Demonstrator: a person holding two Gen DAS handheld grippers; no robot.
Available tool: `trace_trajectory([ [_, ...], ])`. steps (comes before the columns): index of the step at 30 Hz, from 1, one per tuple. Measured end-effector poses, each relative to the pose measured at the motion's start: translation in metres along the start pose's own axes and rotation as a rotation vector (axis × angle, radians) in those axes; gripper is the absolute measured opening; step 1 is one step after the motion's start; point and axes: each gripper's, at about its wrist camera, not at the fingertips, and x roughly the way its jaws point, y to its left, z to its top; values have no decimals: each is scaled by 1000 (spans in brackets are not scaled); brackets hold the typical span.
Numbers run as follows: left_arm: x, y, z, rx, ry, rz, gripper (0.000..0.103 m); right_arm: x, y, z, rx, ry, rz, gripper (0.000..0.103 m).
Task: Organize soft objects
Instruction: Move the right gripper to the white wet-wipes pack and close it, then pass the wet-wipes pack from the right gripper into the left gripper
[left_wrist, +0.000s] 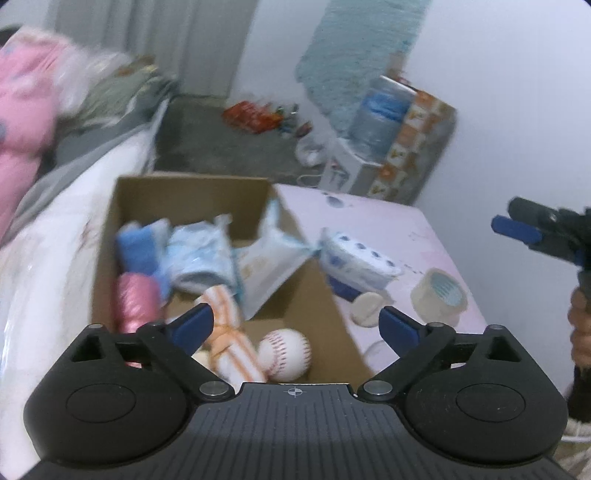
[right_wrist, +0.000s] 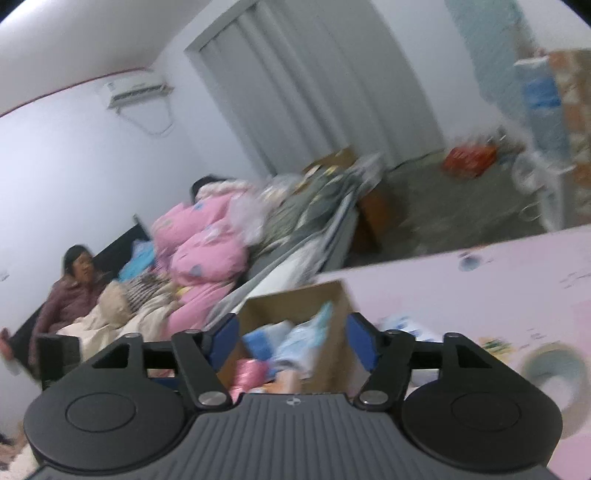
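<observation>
A cardboard box (left_wrist: 317, 295) sits on the pink table (left_wrist: 388, 218). Inside lie a blue cloth (left_wrist: 136, 247), a pink roll (left_wrist: 135, 299), pale blue tissue packs (left_wrist: 199, 254), a white pouch (left_wrist: 266, 269), an orange-striped towel roll (left_wrist: 229, 339) and a baseball (left_wrist: 284, 352). My left gripper (left_wrist: 295, 325) is open and empty above the box's near end. A blue-dotted pack (left_wrist: 354, 262) rests on the box's right rim. My right gripper (right_wrist: 291, 339) is open and empty, raised above the box (right_wrist: 332, 295); it also shows in the left wrist view (left_wrist: 517, 229) at the right.
A tape roll (left_wrist: 439, 295) and a round cream lid (left_wrist: 367, 308) lie on the table right of the box. A bed with pink bedding (right_wrist: 199, 251) and a seated person (right_wrist: 74, 280) lies left. A water dispenser (left_wrist: 376, 122) stands behind the table.
</observation>
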Motion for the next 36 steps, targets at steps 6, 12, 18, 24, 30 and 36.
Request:
trace_trajectory([
  [6,20,-44,-2,143,3,-5,100,0,-38,-16,6,1,-115,66],
  [12,39,-57,-5,140,34,4,100,72,-48,-31,-232,124,-166,67],
  [18,32,-58,-13,133,36,54,100,171,-54,-36,-478,260,-245,67],
  [24,14,-52,-23,98,28,87,100,218,-76,-41,-424,398,-230,56],
  [30,-7,-48,-33,58,-13,67,100,175,-69,-41,-410,287,-269,53],
  [36,-32,-52,-47,44,-46,36,100,57,-46,-41,-403,132,-237,53],
])
